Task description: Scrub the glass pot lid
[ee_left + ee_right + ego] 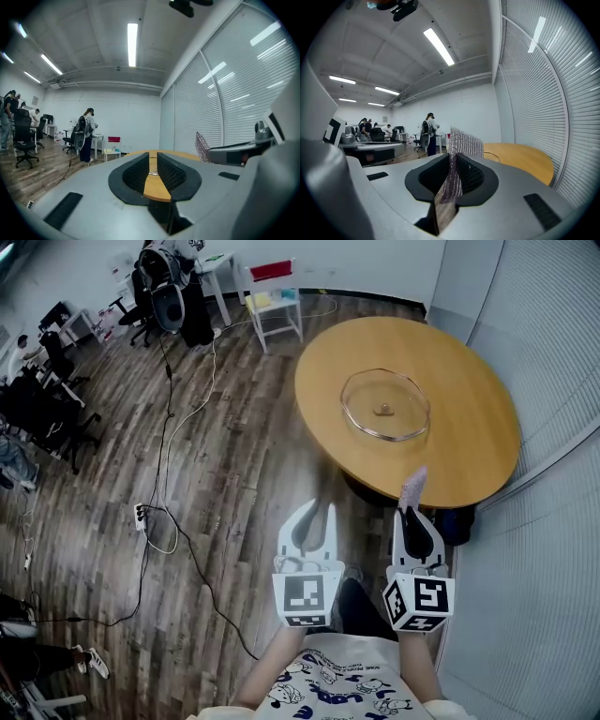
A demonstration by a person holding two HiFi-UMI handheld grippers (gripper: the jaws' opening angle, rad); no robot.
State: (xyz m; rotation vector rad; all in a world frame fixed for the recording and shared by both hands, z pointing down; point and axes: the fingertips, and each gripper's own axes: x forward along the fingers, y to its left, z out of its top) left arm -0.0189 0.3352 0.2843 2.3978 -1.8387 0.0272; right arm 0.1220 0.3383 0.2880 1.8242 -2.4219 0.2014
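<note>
The glass pot lid (384,405) lies knob up near the middle of a round wooden table (469,446), well ahead of both grippers. My right gripper (411,512) is held in the air short of the table's near edge, shut on a silvery mesh scrub cloth (413,486) that sticks up past its tips. In the right gripper view the cloth (464,143) stands between the pads of the right gripper (453,159). My left gripper (317,517) hangs beside it over the floor. Nothing is held by the left gripper (153,157); only a thin slit shows between its pads.
Slatted blinds (553,381) run close along the table's right side. Cables (169,474) and a power strip (141,515) lie on the wood floor to the left. A white side table (277,301), office chairs (56,418) and a person with a backpack (178,287) are farther back.
</note>
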